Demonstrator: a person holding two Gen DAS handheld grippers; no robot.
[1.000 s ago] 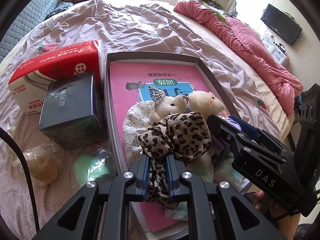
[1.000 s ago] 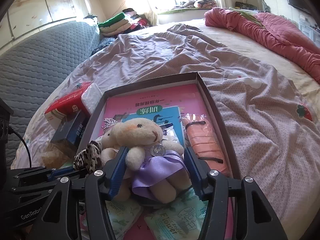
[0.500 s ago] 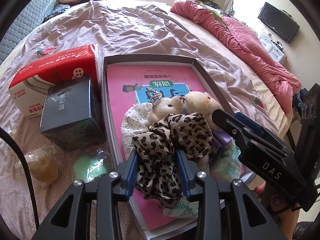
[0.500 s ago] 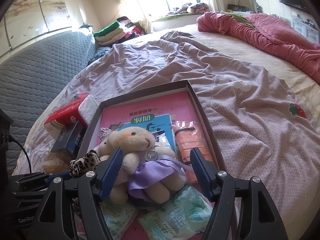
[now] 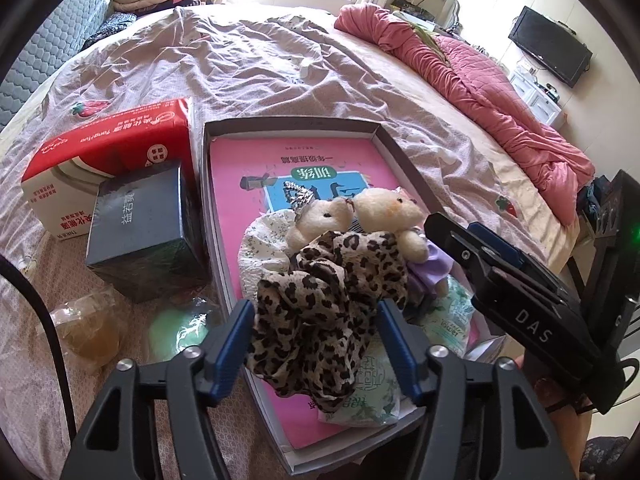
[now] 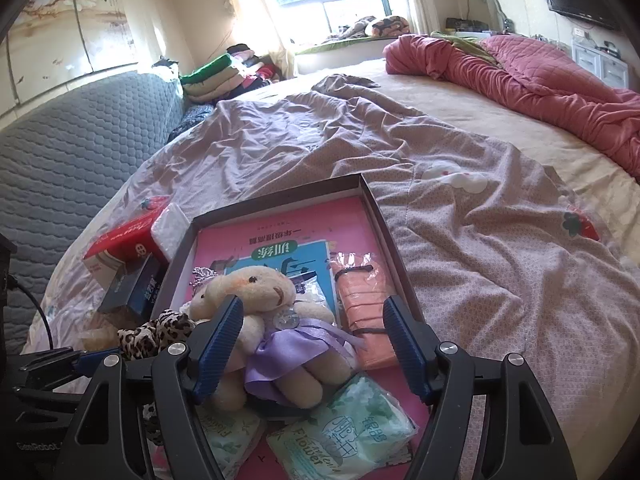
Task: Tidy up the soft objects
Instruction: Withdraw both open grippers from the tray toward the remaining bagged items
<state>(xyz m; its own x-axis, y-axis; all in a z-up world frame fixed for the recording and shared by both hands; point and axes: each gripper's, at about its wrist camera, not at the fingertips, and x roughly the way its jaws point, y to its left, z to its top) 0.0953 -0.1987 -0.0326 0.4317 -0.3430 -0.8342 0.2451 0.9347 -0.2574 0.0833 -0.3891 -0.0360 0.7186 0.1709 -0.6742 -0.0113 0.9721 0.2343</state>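
A shallow dark box [image 5: 296,125] [image 6: 280,194] lies on the bed with a pink book inside. On the book lie a leopard-print scrunchie [image 5: 328,296] [image 6: 152,332], two cream plush bears [image 5: 384,212], one in a purple dress [image 6: 280,320], a white floral cloth [image 5: 260,248], green tissue packs [image 6: 340,436] and an orange packet [image 6: 364,304]. My left gripper [image 5: 316,344] is open, its fingers on either side of the scrunchie without pinching it. My right gripper [image 6: 312,340] is open, its fingers on either side of the purple-dressed bear.
Left of the box sit a red and white tissue pack [image 5: 108,148], a dark blue box [image 5: 144,232], a green wrapped item [image 5: 180,328] and a yellowish bag [image 5: 88,332]. A red quilt [image 5: 480,76] lies on the bed's right side. A grey headboard [image 6: 72,140] is on the left.
My left gripper was shut on the scrunchie and has opened, letting it rest in the box. My right gripper has opened wider and drawn back a little from the bear.
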